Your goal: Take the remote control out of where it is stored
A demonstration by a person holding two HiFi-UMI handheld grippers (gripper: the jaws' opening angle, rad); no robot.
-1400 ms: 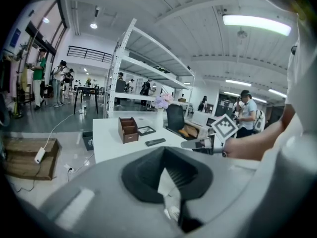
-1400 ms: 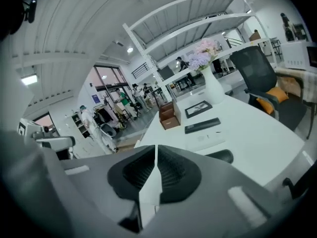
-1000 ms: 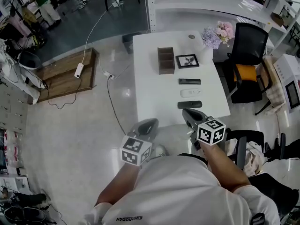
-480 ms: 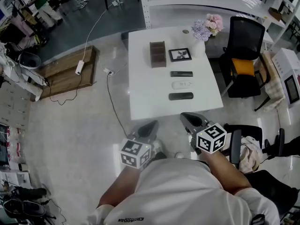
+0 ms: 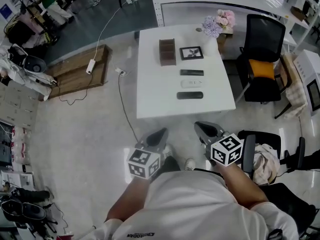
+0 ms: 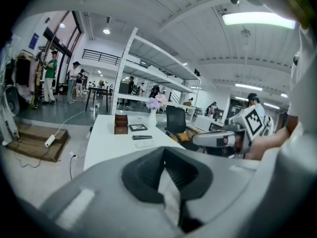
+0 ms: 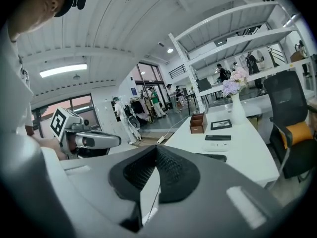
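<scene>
Left gripper (image 5: 161, 132), right gripper (image 5: 200, 126): jaws closed on nothing, held short of white table (image 5: 155, 94). Remote controls (image 5: 192, 83) — three, it seems — lie in a row on it, near brown organiser (image 5: 167, 52).

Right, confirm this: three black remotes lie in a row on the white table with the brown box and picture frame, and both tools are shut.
Only two are black: the head view shows the middle remote white, between the far black remote and near black remote. Otherwise right: white table, brown box, picture frame, left tool and right tool shut.
</scene>
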